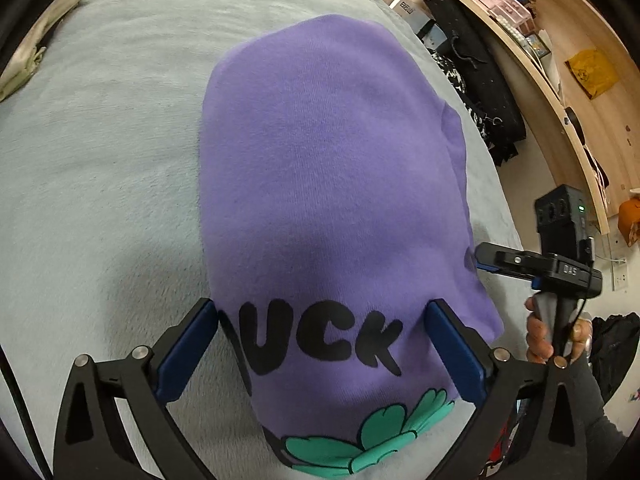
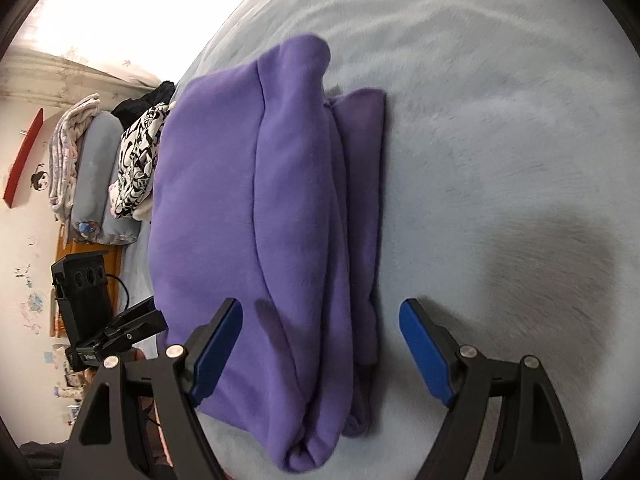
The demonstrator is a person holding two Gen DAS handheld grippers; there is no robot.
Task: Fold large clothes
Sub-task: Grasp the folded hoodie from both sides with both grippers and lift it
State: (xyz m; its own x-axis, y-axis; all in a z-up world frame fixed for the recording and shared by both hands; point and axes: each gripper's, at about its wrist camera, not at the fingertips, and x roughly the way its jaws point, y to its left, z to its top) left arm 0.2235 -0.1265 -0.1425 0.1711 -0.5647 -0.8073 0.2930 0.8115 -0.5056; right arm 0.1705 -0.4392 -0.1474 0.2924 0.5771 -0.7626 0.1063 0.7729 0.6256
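A folded purple sweatshirt [image 1: 320, 160] lies on the pale blue bed cover [image 1: 100, 160]. Black letters and a teal flower print [image 1: 372, 440] show at its near end. My left gripper [image 1: 322, 346] is open wide, one blue pad at each side of that printed end and neither pressing the cloth. In the right wrist view the sweatshirt [image 2: 248, 208] shows stacked folds along its right edge. My right gripper [image 2: 322, 346] stands open over that edge, its left pad above the cloth and its right pad above the bed cover [image 2: 500, 140]. Each gripper appears in the other's view: right gripper [image 1: 486, 258], left gripper [image 2: 138, 326].
A wooden shelf [image 1: 560, 80] with small boxes and dark bags [image 1: 480, 88] stands beyond the bed's right side. A cream cloth [image 1: 28, 64] lies at the far left. Rolled bedding [image 2: 92, 176] and a black-and-white patterned cloth [image 2: 140, 160] pile up against the sweatshirt's left side.
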